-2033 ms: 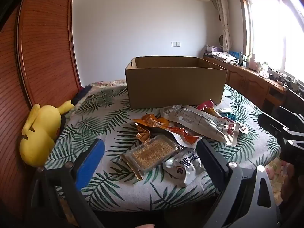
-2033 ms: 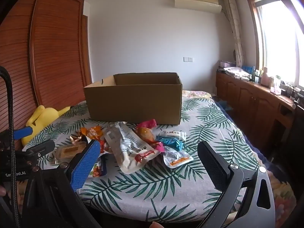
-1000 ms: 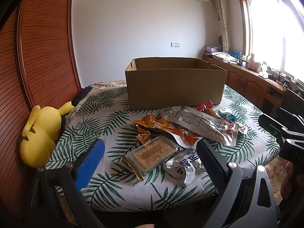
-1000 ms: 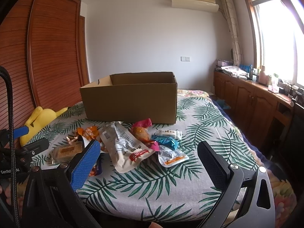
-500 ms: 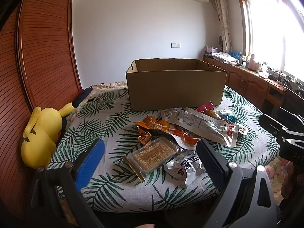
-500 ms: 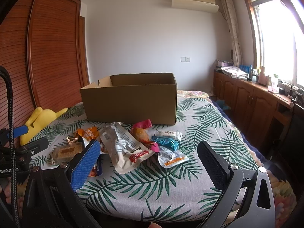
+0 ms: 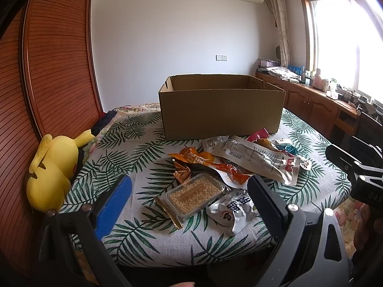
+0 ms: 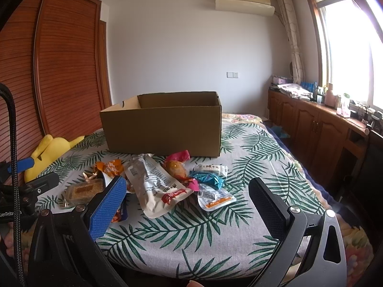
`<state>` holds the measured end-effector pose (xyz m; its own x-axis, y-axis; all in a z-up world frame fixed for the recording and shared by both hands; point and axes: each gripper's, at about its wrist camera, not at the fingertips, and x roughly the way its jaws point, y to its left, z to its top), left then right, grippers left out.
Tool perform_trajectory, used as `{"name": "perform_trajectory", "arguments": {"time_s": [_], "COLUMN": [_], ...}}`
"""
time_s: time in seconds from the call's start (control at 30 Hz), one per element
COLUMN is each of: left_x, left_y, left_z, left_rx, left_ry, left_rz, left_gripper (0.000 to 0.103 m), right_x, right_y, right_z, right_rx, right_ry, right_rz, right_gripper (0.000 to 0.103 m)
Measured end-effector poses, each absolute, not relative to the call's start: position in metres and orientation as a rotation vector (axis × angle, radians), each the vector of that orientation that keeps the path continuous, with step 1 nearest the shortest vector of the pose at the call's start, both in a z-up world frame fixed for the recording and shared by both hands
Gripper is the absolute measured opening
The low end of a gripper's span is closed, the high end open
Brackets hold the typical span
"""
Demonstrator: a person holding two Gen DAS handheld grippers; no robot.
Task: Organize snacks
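While both your left claw (image 7: 189, 205) and right claw (image 8: 186, 205) hang wide and empty near the snack pile (image 7: 239, 165) on the bed (image 8: 251, 167), nothing looks packed yet, so next pick one packet for the cardboard box (image 7: 221, 110).

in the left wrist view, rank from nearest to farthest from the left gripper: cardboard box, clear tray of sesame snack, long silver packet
1. Clear tray of sesame snack, just ahead of the left gripper, between its open jaws.
2. Long silver packet, farther back, to the right.
3. Cardboard box, behind the snack pile.
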<state>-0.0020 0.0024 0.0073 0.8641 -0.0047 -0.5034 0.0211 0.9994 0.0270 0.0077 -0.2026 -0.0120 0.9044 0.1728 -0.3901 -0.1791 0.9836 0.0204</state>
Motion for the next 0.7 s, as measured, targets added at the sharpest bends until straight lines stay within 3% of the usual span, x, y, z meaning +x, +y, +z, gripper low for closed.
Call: {"name": "perform_trajectory", "arguments": {"time_s": [0.7], "left_x": [-0.0037], "left_y": [0.0007], "left_z": [0.0091], "left_rx": [0.033], "left_ry": [0.520], "left_rz": [-0.013], "left_gripper": [0.098], "right_x": [0.0064], "right_y": [-0.2034], "right_z": [-0.0123], "right_rx": [-0.016], "right_ry": [0.399], "right_rz": [0.179], "right_gripper": [0.103]}}
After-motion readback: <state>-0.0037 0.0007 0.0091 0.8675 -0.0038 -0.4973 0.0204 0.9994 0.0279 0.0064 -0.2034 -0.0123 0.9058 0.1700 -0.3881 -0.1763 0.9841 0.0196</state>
